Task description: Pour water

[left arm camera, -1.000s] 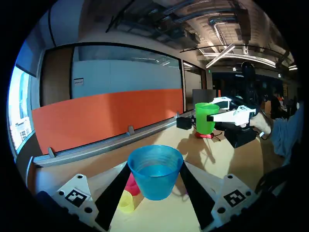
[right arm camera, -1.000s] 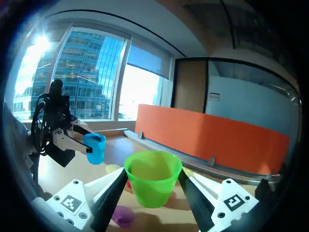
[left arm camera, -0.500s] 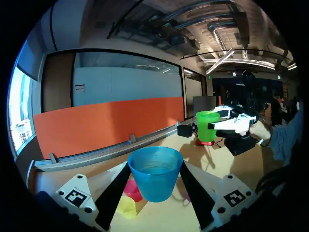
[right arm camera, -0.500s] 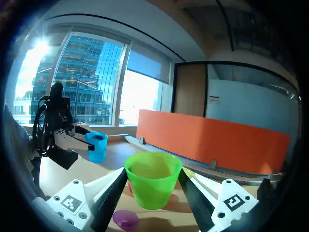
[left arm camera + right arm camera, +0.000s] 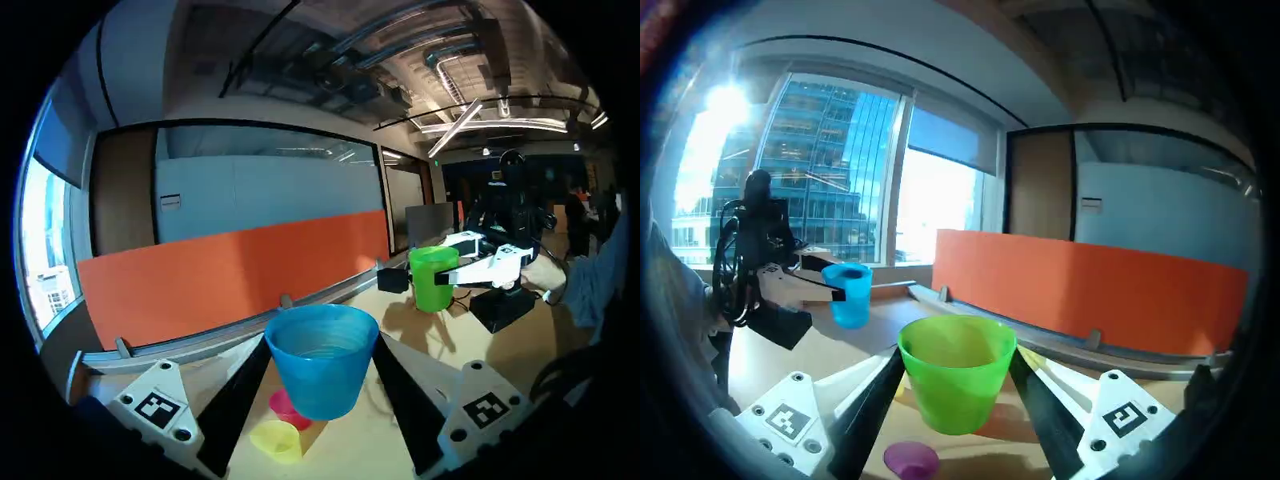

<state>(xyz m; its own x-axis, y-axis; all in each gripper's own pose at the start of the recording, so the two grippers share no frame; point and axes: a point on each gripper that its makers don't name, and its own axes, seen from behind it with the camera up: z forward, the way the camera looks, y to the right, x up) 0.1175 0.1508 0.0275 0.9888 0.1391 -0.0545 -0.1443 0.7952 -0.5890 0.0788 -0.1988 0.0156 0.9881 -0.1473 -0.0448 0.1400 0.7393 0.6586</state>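
Note:
In the left gripper view my left gripper [image 5: 322,376] is shut on a blue cup [image 5: 322,366] that holds some water and stands upright above the wooden table [image 5: 376,448]. In the right gripper view my right gripper [image 5: 957,384] is shut on a green cup [image 5: 958,370], also upright above the table. Farther off, the left gripper view shows the green cup [image 5: 432,276] in the right gripper [image 5: 440,277] with a hand behind it. The right gripper view shows the blue cup [image 5: 851,294] in the left gripper [image 5: 840,293] at the left.
A pink cup [image 5: 288,408] and a yellow cup [image 5: 277,440] sit on the table below the blue cup. A purple cup [image 5: 910,461] sits below the green one. An orange divider [image 5: 232,268] with a metal rail runs along the table's far edge. A black box [image 5: 392,280] stands near it.
Both grippers have risen with their cups; the small cups on the table have dropped lower in both views. The two held cups stay upright and apart.

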